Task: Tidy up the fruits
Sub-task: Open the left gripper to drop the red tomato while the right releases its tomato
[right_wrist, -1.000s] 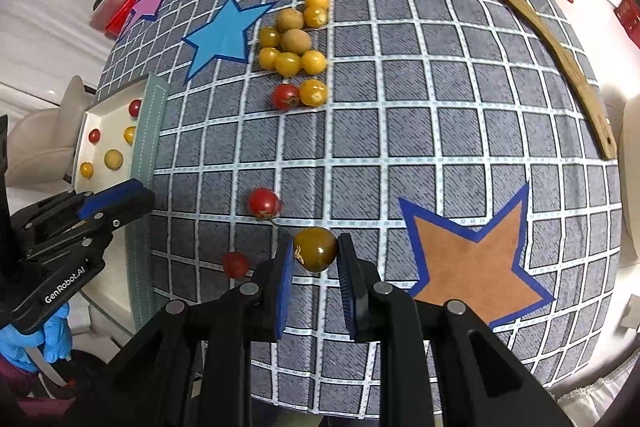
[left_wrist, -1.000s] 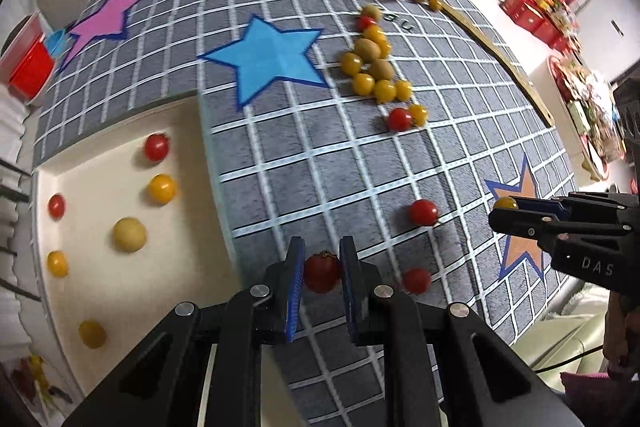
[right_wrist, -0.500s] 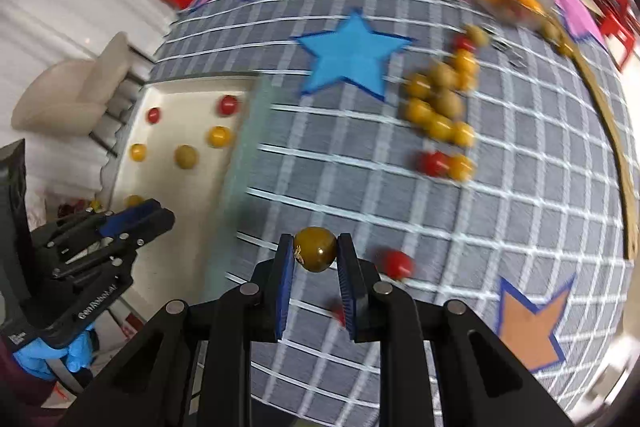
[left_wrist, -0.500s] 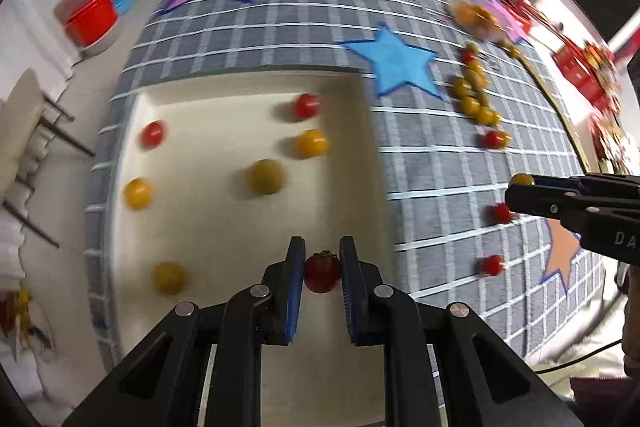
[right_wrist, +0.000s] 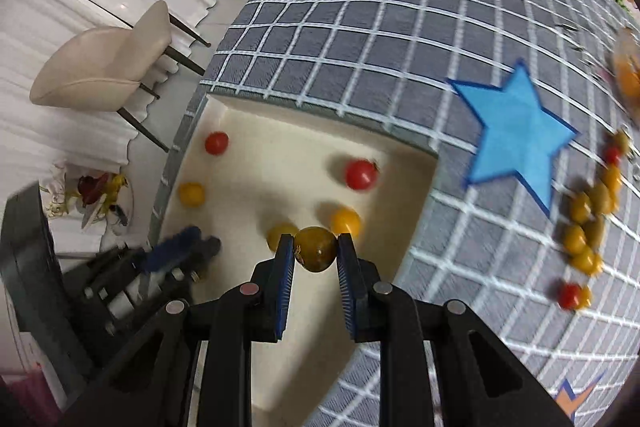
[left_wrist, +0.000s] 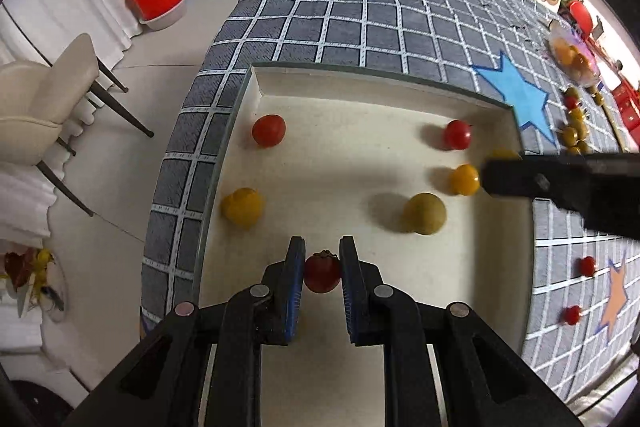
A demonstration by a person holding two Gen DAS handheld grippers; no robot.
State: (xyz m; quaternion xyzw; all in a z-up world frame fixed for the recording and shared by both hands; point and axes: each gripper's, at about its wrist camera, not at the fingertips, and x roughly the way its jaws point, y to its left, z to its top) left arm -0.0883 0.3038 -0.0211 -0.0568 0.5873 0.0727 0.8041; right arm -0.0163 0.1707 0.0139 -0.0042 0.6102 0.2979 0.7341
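ITEM: fruit sort, mid-carry, both grippers loaded.

L gripper (left_wrist: 322,273): pads pinching red tomato (left_wrist: 322,273), calyx up. Now above near end of cream tray (left_wrist: 360,83); 1 s ago same fruit was over the grid cloth (left_wrist: 360,27), 0.5 s ago just crossing the tray edge. No release yet.

R gripper (right_wrist: 315,249): pads pinching olive-yellow fruit (right_wrist: 315,249). Was over cloth nr orange star 1 s ago; now at tray's right side, close above yellow tomato (right_wrist: 346,222) and a 2nd yellow fruit (right_wrist: 280,233) partly hidden behind the L pad. View blurred, so prob. moving.

Tray contents (L view): 2 red, 2 yellow, 1 larger yellow-green (left_wrist: 424,214); all loose, spaced apart.

Still on cloth: mixed cluster (right_wrist: 590,223) by blue star (right_wrist: 516,139); 2 reds (left_wrist: 578,291) nr orange star; bowl of fruit at far edge.

Judgement: transfer nearly done for these 2; drop pending. Free spot under L gripper looks ok. R needs to shift off the yellows before opening, else fruit may knock/roll. Many pcs left.
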